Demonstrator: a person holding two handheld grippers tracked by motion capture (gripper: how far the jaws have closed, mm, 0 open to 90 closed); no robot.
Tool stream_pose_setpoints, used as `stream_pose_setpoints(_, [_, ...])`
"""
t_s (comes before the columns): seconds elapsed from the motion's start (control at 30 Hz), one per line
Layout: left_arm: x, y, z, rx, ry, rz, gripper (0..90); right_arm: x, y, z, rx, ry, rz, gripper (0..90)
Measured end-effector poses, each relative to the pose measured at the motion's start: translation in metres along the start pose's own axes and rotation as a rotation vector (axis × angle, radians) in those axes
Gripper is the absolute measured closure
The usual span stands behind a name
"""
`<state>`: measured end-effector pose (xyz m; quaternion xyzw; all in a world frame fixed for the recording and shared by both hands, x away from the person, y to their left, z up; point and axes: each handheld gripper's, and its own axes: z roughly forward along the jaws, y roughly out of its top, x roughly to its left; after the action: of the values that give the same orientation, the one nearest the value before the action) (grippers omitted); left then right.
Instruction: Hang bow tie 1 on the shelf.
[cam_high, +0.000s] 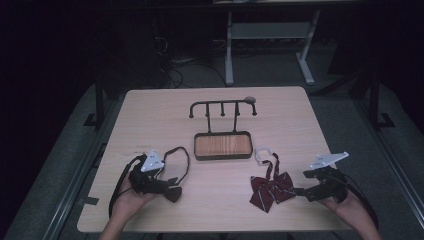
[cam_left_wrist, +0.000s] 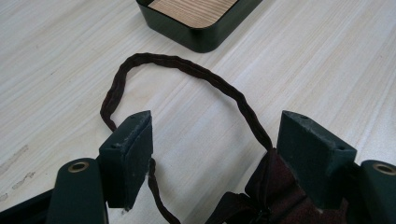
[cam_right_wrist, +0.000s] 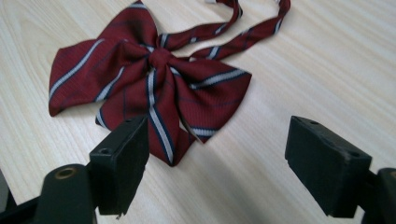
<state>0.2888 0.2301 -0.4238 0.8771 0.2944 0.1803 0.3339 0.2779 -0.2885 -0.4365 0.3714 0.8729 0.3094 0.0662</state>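
A dark brown bow tie (cam_left_wrist: 266, 196) lies flat on the table (cam_high: 150, 120), and its thin strap (cam_left_wrist: 196, 74) curls into a loop ahead of it. My left gripper (cam_left_wrist: 217, 126) stands open over it: the bow rests against the right jaw, while the left jaw is clear of it. In the high view the left gripper (cam_high: 160, 186) sits at the front left beside the dark bow tie (cam_high: 172, 192). A red bow tie (cam_right_wrist: 149, 79) with white stripes lies just ahead of my open right gripper (cam_right_wrist: 217, 130). The right gripper (cam_high: 306, 186) is just right of the red bow tie (cam_high: 272, 189).
A black tray (cam_high: 222, 156) with a wooden floor stands mid-table, and a black hook rack (cam_high: 222, 106) rises behind it. A corner of the tray (cam_left_wrist: 201, 39) lies beyond the strap loop. The red tie's white clasp (cam_high: 262, 152) rests right of the tray.
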Motion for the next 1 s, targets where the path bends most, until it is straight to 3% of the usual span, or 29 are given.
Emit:
stream_pose_setpoints(0.33, [0.002, -0.001, -0.003, -0.016, 0.017, -0.013, 25.8, 0.004, 0.018, 0.001, 0.037, -0.008, -0.023, 29.7])
stream_pose_setpoints(0.4, [0.002, -0.001, -0.003, -0.015, 0.016, -0.013, 25.8, 0.005, 0.027, 0.003, 0.065, -0.005, -0.037, 31.0])
stream_pose_setpoints(0.67, [0.001, -0.002, -0.001, -0.008, 0.014, -0.005, 25.8, 0.010, 0.053, 0.005, 0.093, -0.006, -0.097, 36.0])
stream_pose_setpoints(1.0, [0.003, -0.002, -0.002, -0.009, 0.015, -0.006, 25.8, 0.008, 0.075, 0.017, 0.146, -0.010, -0.130, 39.4])
